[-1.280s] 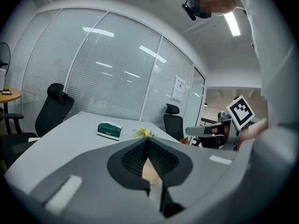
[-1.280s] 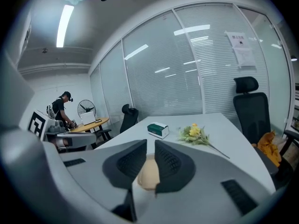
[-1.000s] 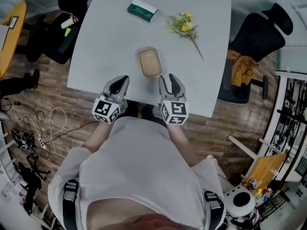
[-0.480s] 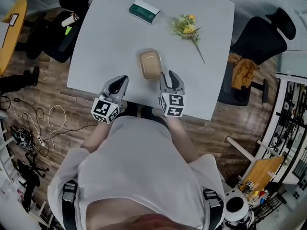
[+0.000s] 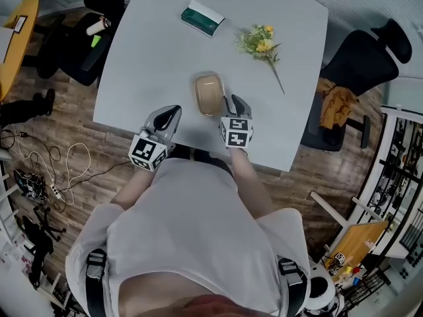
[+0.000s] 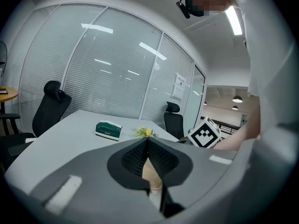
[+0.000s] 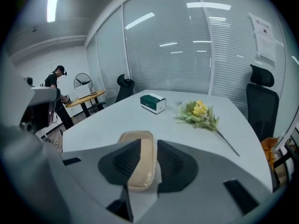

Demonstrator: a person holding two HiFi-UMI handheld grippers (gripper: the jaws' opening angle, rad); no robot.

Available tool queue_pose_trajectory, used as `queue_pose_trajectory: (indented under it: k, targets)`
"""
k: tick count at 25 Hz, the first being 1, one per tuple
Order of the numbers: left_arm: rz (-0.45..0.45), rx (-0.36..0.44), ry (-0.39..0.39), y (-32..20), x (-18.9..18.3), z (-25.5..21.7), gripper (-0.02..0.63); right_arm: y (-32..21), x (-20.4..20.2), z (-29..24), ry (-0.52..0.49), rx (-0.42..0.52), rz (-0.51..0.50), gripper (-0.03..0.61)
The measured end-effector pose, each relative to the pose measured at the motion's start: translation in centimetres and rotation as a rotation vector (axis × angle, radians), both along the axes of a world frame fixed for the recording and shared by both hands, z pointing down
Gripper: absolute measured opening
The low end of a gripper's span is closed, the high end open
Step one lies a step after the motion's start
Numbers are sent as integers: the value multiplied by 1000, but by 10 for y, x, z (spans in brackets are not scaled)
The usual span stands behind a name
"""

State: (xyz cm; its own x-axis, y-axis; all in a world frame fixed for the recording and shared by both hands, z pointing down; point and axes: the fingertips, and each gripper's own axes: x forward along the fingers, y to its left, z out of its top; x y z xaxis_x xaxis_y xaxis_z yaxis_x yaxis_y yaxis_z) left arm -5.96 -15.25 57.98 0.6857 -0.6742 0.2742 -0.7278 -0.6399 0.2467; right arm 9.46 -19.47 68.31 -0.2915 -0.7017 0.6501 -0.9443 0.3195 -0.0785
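You are in an office meeting room. A broad pale grey desk (image 5: 152,45) fills the middle, with black swivel chairs (image 5: 360,58) drawn up round it. Glass partition walls (image 6: 103,73) backed by closed blinds run behind it, and a printed notice (image 7: 264,31) is fixed to one pane. Strip lights (image 6: 232,20) hang overhead. The floor (image 5: 59,137) is wood-look plank. Off to one side a person (image 7: 55,78) works at a small round table (image 7: 84,99) beside a fan (image 7: 83,80).

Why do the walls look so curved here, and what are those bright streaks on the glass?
Left gripper view: the wide-angle lens bows the glass wall with white blinds, and ceiling lights reflect in it as streaks. Right gripper view: same bowing and reflections. Head view: even light, only soft shadows on the white table round the tan rounded tray.
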Motion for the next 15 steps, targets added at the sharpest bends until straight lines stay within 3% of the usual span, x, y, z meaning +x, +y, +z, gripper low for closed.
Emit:
queue_pose_trajectory:
  k: [15]
  targets:
    - [-22,-9,-16,-20,-7,6,11,-31,-3,55,68,-134,-51,105]
